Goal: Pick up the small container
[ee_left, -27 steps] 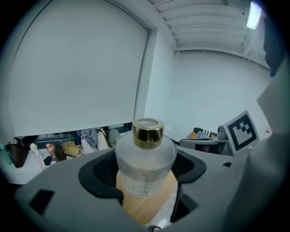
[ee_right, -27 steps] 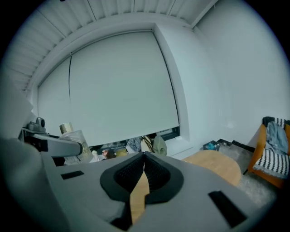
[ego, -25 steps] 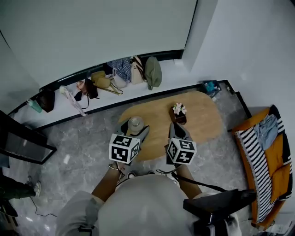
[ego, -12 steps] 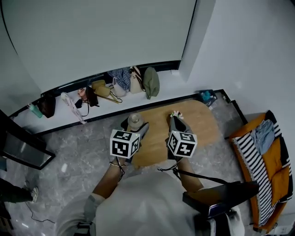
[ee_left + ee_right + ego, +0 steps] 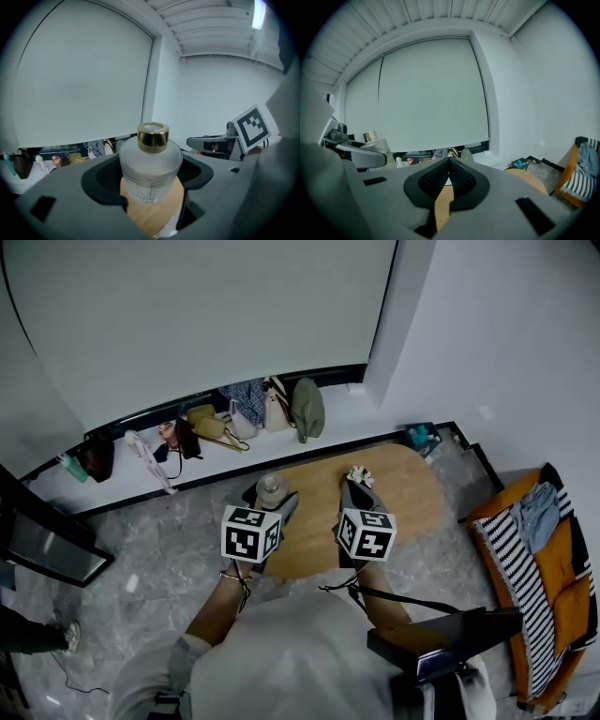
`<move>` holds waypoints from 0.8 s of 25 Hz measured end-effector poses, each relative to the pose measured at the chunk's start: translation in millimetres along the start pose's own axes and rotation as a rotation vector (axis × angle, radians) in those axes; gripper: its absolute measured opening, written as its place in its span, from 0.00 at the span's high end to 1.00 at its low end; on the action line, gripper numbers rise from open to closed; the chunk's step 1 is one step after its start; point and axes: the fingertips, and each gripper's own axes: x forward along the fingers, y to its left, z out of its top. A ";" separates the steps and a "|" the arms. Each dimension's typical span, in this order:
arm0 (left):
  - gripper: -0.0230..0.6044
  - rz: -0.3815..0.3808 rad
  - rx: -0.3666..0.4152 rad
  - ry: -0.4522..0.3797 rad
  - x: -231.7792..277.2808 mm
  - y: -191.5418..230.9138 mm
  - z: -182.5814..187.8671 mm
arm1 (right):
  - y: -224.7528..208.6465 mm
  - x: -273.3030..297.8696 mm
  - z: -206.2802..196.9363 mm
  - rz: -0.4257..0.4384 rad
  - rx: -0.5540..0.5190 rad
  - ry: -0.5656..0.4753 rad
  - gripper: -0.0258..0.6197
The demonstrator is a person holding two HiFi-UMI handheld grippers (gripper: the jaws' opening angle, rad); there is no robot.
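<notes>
Item: small container (image 5: 150,164), frosted, gold cap; clamped in left gripper (image 5: 272,501), seemingly raised off worktop (image 5: 412,486); right gripper (image 5: 449,174) closed, empty; pick-up apparently complete.

The small container (image 5: 273,489) stands between the fingers (image 5: 101,180) of the left gripper (image 5: 150,166), over the table (image 5: 412,488). The right gripper (image 5: 357,487) is at its right, and bags (image 5: 272,404) lie behind.

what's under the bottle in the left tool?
Wooden table shows beneath the bottle, through the gap in the left tool. The jaws cover the bottle's lower sides; whether it touches the table can't be told.
</notes>
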 end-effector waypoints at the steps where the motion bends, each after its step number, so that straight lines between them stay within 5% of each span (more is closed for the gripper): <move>1: 0.42 0.002 0.001 0.000 -0.1 0.4 0.3 | 0.3 0.4 -0.1 0.001 0.000 0.002 0.92; 20: 0.42 0.002 -0.015 0.007 -11.5 4.8 -8.3 | 15.3 -3.0 -8.8 -0.003 -0.044 0.034 0.92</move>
